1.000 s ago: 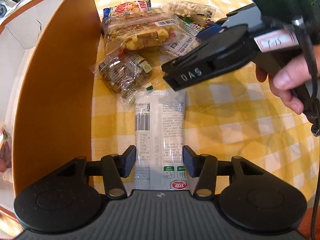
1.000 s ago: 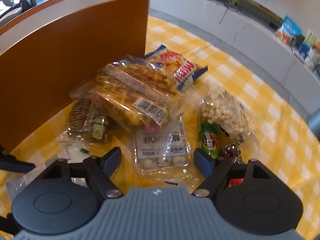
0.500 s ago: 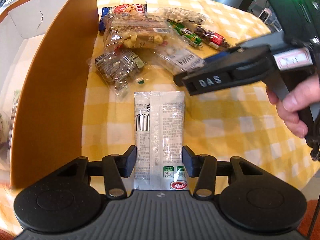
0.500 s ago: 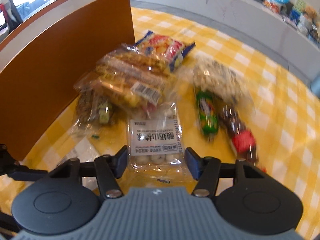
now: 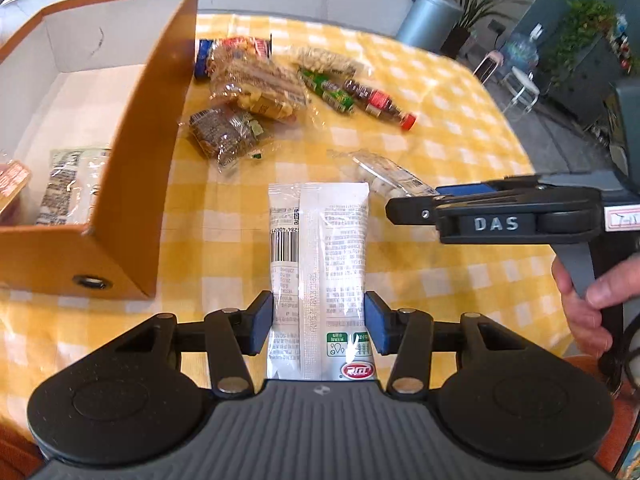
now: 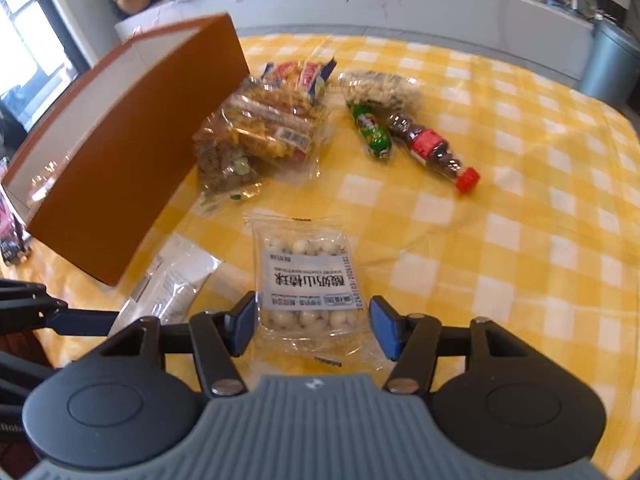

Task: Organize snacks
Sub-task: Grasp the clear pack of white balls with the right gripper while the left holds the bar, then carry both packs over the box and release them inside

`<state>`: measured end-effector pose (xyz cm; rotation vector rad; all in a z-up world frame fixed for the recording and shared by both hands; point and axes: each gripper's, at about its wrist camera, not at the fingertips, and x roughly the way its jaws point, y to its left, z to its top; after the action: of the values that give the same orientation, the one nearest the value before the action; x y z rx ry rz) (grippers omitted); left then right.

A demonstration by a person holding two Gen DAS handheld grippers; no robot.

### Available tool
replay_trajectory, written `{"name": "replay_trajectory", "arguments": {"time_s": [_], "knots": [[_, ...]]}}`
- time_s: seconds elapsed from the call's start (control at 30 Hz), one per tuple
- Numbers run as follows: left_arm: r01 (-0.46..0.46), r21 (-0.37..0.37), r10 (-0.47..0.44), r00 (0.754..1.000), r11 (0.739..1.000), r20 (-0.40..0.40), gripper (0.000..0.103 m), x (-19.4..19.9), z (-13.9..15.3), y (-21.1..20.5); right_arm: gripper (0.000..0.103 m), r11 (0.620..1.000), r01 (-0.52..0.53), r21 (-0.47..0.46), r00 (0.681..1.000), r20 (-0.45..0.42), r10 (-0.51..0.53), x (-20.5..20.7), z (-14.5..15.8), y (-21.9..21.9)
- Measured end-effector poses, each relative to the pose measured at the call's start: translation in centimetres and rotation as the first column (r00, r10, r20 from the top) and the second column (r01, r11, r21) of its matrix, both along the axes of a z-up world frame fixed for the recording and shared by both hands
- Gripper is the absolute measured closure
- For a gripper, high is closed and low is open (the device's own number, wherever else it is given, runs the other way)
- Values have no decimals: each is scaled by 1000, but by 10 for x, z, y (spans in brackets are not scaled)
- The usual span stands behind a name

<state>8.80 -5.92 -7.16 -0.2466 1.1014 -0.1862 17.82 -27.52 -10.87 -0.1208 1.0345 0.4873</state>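
Left gripper [image 5: 319, 322] clamped on white snack packet [image 5: 318, 248]; right gripper [image 6: 312, 322] clamped on clear packet of white balls [image 6: 308, 280].

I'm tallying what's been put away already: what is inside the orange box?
Inside the orange box, a white printed packet lies on the floor, with an orange-edged packet at the picture's edge. The near wall hides the rest.
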Motion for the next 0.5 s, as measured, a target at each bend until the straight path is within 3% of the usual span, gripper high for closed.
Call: {"name": "replay_trajectory", "arguments": {"time_s": [0.23,0.5], "knots": [[-45,-67,54,990,997,132,48,-22,49,23,45,992,42,115,996,69,-51,-36,45,1],[-132,-81,149,948,988,281,48,-27,109,80,45,985,5,175,981,190,-39,-63,99,35]]}}
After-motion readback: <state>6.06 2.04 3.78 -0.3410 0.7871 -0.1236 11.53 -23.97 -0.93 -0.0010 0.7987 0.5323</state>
